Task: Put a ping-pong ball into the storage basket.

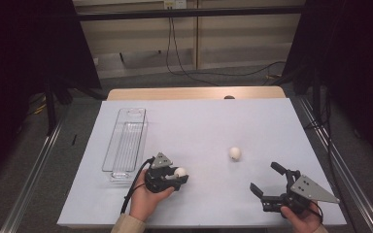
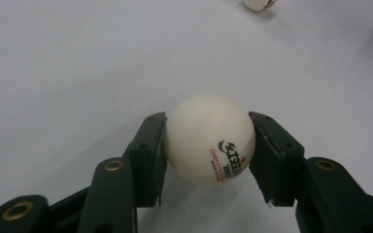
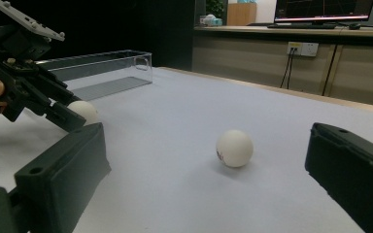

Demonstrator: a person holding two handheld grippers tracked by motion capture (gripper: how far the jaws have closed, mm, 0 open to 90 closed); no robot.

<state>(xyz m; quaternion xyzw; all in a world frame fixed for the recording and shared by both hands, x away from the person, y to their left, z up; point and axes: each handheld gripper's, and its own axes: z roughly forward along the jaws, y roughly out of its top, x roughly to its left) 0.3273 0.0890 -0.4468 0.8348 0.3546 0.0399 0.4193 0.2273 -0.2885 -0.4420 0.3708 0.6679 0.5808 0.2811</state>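
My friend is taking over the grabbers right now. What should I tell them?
Left gripper: shut on one white ball, near the front of the table, just right of the clear tray.
Right gripper: open, holding nothing, at the front right of the table.
Second white ball: loose on the table's white sheet, between the grippers and a bit farther back.
Done: one ball picked up.
Left: the tray looks empty, so the held ball probably goes in there, then the loose ball. That is a guess from how things lie.

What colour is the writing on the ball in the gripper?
Black and red, on a white ball; clearest in the left gripper view.
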